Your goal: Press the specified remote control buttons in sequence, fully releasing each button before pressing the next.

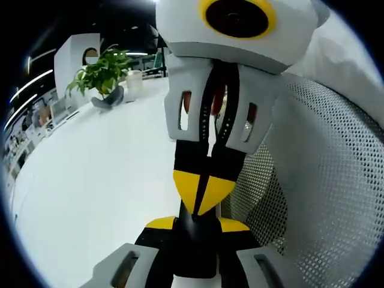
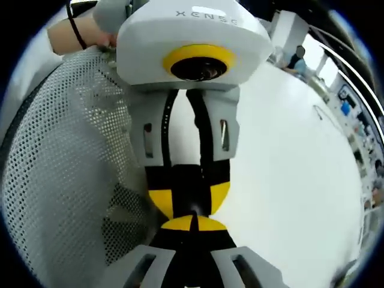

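In the left gripper view, the left claw point(image 1: 197, 225) is closed to a narrow gap on a black object between its yellow-tipped jaws. This appears to be the remote control point(image 1: 195, 246), seen end-on, and its buttons can't be made out. Directly ahead, the right claw point(image 1: 204, 192) points back at it with its jaws together, their yellow tips at the remote's near end. Whether they are pressing or only touching is unclear. To the right of the claws is a grey mesh chair back point(image 1: 324, 180). To the left stretches the white bench point(image 1: 90, 180), and at its far end a potted plant point(image 1: 102, 72) stands.

In the right gripper view, the right claw point(image 2: 193, 223) is closed with its tips meeting. Just beyond them the left claw point(image 2: 191, 197) grips the dark remote control point(image 2: 191, 189). The mesh chair back point(image 2: 60, 180) is to the left and the bench point(image 2: 288, 180) to the right. Behind the left claw a hand point(image 2: 78, 33) holds it.
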`<state>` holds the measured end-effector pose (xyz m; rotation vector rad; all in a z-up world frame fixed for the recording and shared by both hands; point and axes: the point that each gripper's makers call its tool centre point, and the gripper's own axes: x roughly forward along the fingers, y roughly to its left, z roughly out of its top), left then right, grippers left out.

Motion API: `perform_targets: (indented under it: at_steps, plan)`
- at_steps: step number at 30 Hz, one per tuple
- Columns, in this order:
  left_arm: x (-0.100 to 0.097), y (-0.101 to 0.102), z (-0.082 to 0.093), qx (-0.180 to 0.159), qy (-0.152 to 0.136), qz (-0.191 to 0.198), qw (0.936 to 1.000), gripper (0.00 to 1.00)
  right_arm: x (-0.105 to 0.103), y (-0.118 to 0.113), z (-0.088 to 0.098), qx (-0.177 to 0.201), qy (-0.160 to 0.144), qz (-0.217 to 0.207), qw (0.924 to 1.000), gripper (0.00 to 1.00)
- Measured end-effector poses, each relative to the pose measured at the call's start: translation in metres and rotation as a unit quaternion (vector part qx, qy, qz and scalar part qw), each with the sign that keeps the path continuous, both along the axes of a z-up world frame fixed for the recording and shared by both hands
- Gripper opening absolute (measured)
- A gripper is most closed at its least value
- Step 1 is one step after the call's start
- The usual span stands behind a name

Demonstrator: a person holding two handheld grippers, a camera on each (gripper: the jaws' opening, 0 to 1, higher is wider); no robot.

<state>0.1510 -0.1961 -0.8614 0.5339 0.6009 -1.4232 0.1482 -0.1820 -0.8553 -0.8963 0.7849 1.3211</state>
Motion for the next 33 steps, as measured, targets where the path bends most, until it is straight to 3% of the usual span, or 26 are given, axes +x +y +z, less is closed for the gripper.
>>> perform_targets:
  at_steps: [7, 11, 16, 18, 23, 27, 31, 33]
  plan:
    - [0.0, 0.0003, 0.0001, 0.0, 0.001, -0.002, 1.0, 0.24, 0.0002, 0.0045, -0.0004, -0.004, -0.004, 0.039, 0.9992, 0.0]
    - [0.0, 0.0004, -0.0001, 0.0, 0.001, -0.001, 1.0, 0.24, 0.0014, 0.0061, -0.001, -0.012, 0.003, 0.039, 0.9992, 0.0]
    - [0.0, 0.0003, 0.0002, 0.002, 0.001, 0.001, 1.0, 0.24, -0.0004, 0.0057, -0.0021, -0.029, -0.018, 0.048, 0.9983, 0.0]
    - [0.0001, 0.0002, 0.0001, 0.003, 0.001, 0.001, 1.0, 0.24, 0.0005, 0.0047, -0.0016, -0.019, -0.023, 0.04, 0.9988, 0.0]
    - [0.0, 0.0002, 0.0, -0.001, 0.001, 0.001, 1.0, 0.24, 0.0027, 0.0048, -0.0004, 0.013, 0.0, 0.006, 0.9999, 0.0]
    - [-0.0001, 0.0002, 0.0001, 0.01, -0.002, 0.014, 0.9999, 0.24, 0.0012, 0.0046, 0.0003, 0.045, -0.003, 0.015, 0.9989, 0.0]
    - [0.0004, 0.0002, 0.0002, 0.01, -0.003, 0.012, 0.9999, 0.25, 0.0018, 0.0054, 0.003, 0.101, -0.006, -0.034, 0.9943, 0.0]
    - [0.0005, 0.0001, 0.0001, 0.009, -0.002, 0.012, 0.9999, 0.25, 0.0005, 0.0033, 0.0021, 0.099, -0.006, -0.027, 0.9947, 0.0]
